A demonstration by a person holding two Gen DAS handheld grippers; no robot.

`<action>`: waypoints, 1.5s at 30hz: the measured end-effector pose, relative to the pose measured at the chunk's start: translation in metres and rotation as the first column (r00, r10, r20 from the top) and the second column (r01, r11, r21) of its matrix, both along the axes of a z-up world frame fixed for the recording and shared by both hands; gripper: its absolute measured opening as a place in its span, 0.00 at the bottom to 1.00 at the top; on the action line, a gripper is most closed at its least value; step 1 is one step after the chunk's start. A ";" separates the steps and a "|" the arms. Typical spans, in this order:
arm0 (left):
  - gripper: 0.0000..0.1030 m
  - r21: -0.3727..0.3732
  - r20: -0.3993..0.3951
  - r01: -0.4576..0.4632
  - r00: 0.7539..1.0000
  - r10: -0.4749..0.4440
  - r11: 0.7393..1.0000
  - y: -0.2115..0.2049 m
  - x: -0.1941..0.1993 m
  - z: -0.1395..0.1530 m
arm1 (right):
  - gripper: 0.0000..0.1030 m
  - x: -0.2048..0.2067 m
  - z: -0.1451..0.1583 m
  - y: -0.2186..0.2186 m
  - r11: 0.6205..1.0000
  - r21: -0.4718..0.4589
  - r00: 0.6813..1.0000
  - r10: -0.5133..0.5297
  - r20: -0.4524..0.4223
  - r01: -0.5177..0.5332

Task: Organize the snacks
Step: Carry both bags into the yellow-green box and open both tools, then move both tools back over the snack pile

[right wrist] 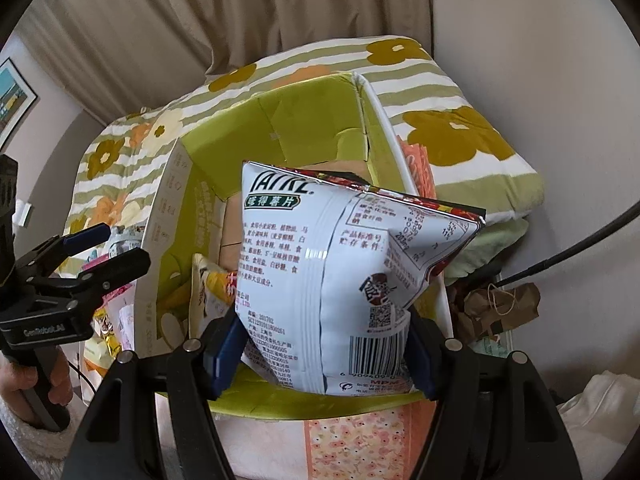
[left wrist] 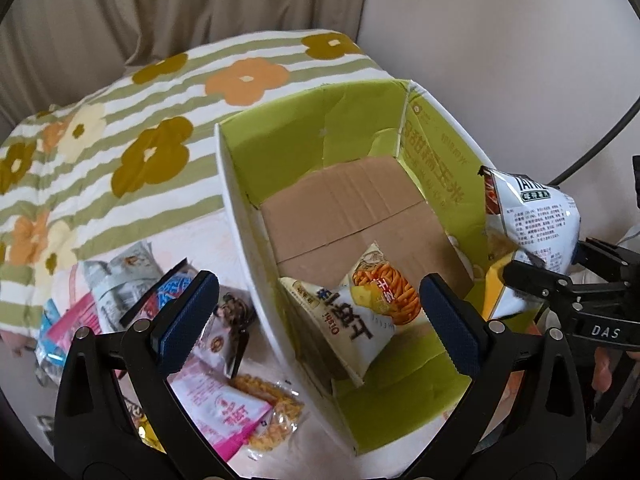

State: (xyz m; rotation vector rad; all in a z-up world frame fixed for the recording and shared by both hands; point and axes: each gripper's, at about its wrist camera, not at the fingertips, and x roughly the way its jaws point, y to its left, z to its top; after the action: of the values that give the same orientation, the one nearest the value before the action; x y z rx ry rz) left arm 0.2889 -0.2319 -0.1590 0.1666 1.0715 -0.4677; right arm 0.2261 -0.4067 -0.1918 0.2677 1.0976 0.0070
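Observation:
A green-lined cardboard box [left wrist: 280,136] stands open on the bed, also in the right wrist view [right wrist: 304,120]. One cream snack bag [left wrist: 360,312] with orange sticks printed on it leans inside, partly seen in the right wrist view [right wrist: 208,288]. My right gripper [right wrist: 320,356] is shut on a white chip bag [right wrist: 332,264] and holds it over the box's near rim; the bag shows at the right in the left wrist view [left wrist: 532,224]. My left gripper [left wrist: 320,312] is open and empty above the box's left wall. Several loose snack packets [left wrist: 192,344] lie left of the box.
A striped flowered quilt [left wrist: 120,128] is folded behind the box. A curtain [right wrist: 240,12] hangs at the back. A brown paper bag [right wrist: 500,304] and a black cable [right wrist: 580,248] lie to the right of the box.

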 end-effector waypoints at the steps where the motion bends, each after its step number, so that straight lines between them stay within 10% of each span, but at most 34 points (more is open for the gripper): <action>1: 0.97 -0.006 0.000 -0.008 1.000 0.008 1.000 0.003 -0.001 0.001 | 0.63 0.002 0.001 0.002 1.000 -0.012 1.000 0.017 0.005 -0.017; 8: 0.97 -0.010 0.013 -0.073 0.997 0.073 0.997 0.022 -0.004 0.009 | 0.66 0.016 -0.005 0.011 0.996 -0.017 0.996 0.084 0.008 -0.084; 12: 0.97 -0.010 0.014 -0.085 0.996 0.086 0.996 0.027 -0.010 0.012 | 0.98 0.012 -0.008 0.010 0.997 -0.032 0.996 0.079 0.049 -0.077; 30: 0.97 -0.028 0.119 -0.139 0.983 0.142 0.990 0.022 -0.059 0.049 | 0.98 -0.026 0.029 0.002 0.994 0.010 0.977 0.104 0.187 -0.107; 45: 0.97 -0.027 0.124 -0.347 0.929 0.348 0.937 0.099 -0.136 0.055 | 0.98 -0.044 0.051 0.066 0.931 0.013 0.901 0.350 0.258 -0.365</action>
State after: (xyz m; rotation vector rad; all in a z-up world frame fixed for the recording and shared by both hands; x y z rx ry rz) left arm 0.1524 -0.1327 -0.1042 0.0001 0.9493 -0.1367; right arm 0.1824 -0.3402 -0.1410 0.1111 0.8797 0.3953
